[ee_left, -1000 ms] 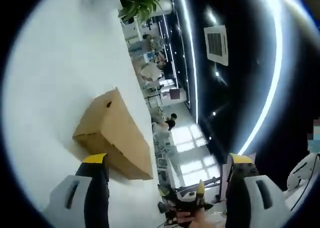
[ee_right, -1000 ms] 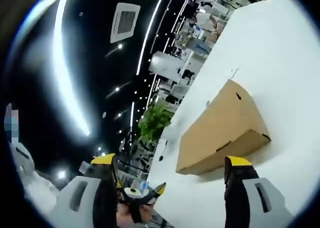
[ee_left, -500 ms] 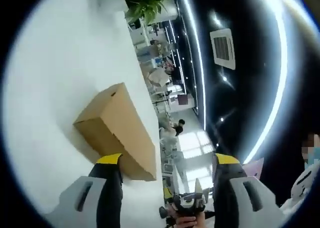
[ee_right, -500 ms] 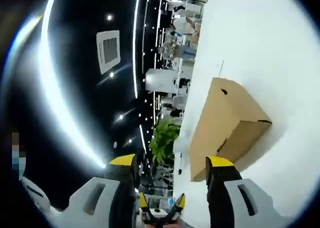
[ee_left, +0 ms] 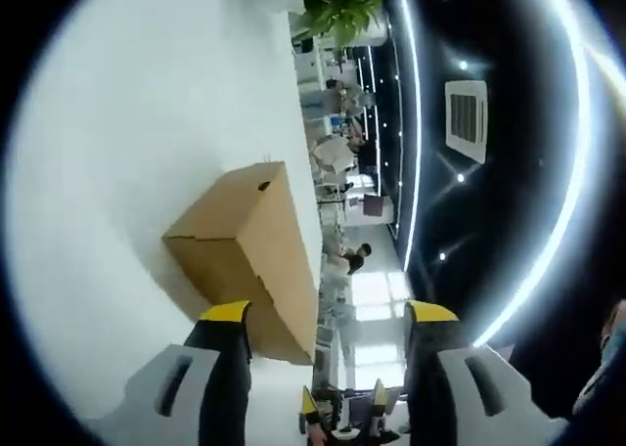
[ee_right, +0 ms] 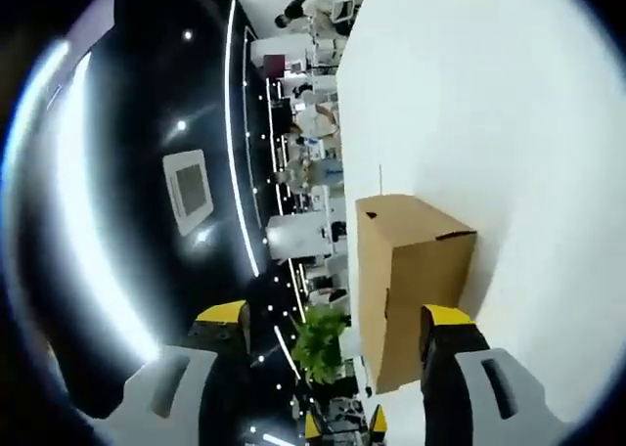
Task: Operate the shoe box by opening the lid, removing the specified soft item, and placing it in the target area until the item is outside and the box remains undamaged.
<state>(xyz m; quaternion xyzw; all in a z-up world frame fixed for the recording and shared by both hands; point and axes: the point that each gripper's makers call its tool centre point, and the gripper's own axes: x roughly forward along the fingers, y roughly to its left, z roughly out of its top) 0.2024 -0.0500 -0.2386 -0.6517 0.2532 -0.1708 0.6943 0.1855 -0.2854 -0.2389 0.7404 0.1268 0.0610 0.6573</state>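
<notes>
A closed brown cardboard shoe box [ee_left: 249,255] lies on the white table [ee_left: 108,162], lid shut. My left gripper [ee_left: 328,315] is open, short of the box, with its left fingertip [ee_left: 225,314] over the box's near corner in the picture. In the right gripper view the same box [ee_right: 406,275] stands ahead on the table [ee_right: 499,94]. My right gripper [ee_right: 334,316] is open, and nothing is between its fingers. The soft item is hidden inside the box. The other gripper's yellow tips show low in each view [ee_left: 339,404] [ee_right: 342,424].
A green potted plant [ee_left: 347,1] [ee_right: 318,343] stands past the table's end. Behind it lies an office with desks and people, under a dark ceiling with a square vent [ee_left: 468,121] [ee_right: 189,190] and light strips. White table spreads around the box.
Both views have rolled and shifted with the hands; the box has not moved on the table. The left gripper's jaws have narrowed somewhat but stay open.
</notes>
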